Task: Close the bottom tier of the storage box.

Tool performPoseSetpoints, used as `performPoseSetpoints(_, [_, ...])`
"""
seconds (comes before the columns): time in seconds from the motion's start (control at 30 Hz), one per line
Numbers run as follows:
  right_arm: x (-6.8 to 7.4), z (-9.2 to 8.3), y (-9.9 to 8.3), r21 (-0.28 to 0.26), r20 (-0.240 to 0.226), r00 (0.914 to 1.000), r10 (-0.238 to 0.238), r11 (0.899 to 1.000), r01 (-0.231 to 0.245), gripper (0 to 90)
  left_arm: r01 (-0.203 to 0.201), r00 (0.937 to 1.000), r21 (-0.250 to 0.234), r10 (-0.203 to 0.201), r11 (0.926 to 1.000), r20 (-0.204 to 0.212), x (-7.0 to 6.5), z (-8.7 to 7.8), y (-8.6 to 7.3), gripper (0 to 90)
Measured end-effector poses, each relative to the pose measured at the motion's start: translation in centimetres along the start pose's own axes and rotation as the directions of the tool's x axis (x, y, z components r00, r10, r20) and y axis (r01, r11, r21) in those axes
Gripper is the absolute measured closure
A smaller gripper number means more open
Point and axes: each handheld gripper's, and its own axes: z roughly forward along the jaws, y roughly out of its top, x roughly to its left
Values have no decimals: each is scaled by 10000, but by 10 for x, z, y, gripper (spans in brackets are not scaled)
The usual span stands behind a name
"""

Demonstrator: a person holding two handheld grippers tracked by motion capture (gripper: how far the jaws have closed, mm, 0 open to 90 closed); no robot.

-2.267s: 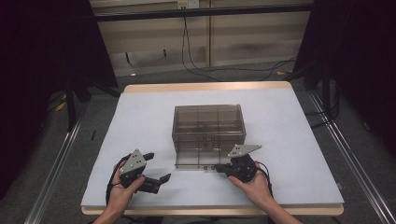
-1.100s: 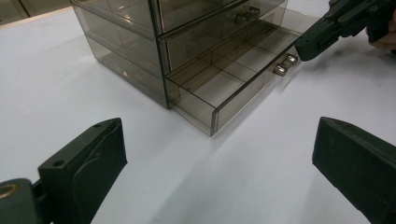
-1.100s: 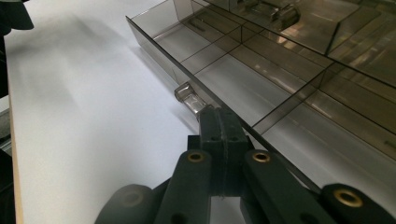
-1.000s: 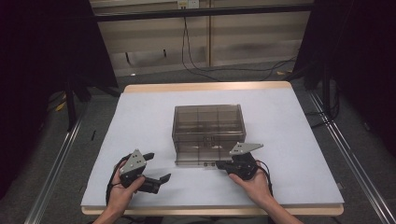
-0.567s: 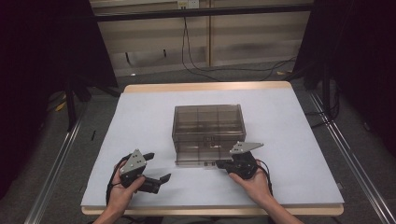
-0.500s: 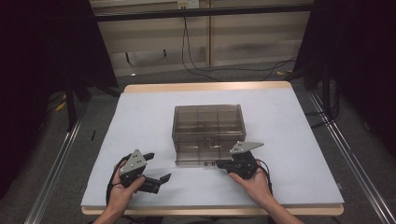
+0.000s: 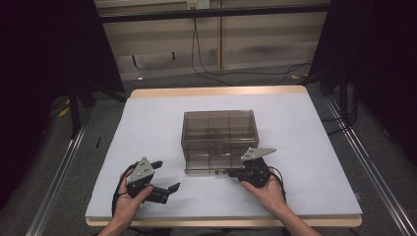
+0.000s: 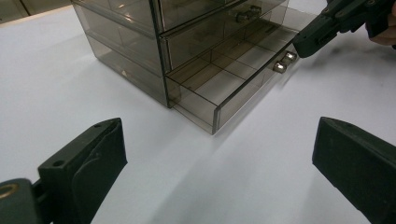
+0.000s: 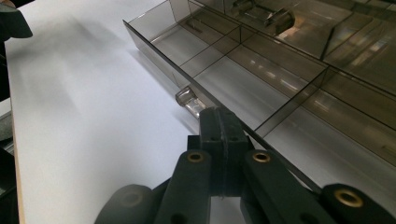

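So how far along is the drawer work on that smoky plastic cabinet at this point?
The bottom drawer of the cabinet already stands pulled out, its compartments empty. In hand: the right claw sits shut at the drawer's front edge beside a clear knob; whether it pinches anything is unclear. The left claw rests open on the table. The upper drawers look closed.

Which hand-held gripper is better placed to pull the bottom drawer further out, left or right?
Probably the right hand-held gripper: its jaws are shut at a knob on the bottom drawer front. The left hand-held gripper rests open on the table, apart from the drawer unit.
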Motion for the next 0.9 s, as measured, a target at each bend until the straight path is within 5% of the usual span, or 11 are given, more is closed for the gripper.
performPoseSetpoints(0.4, [-1,0,4,-48,289,9990,354,9994,-353,900,113,9999,-169,-114,9998,-95,0,-1,0,28])
performPoseSetpoints(0.9, [0,7,6,-2,241,9996,149,9999,-149,900,-36,10000,-168,36,9999,-4,-1,-2,1,28])
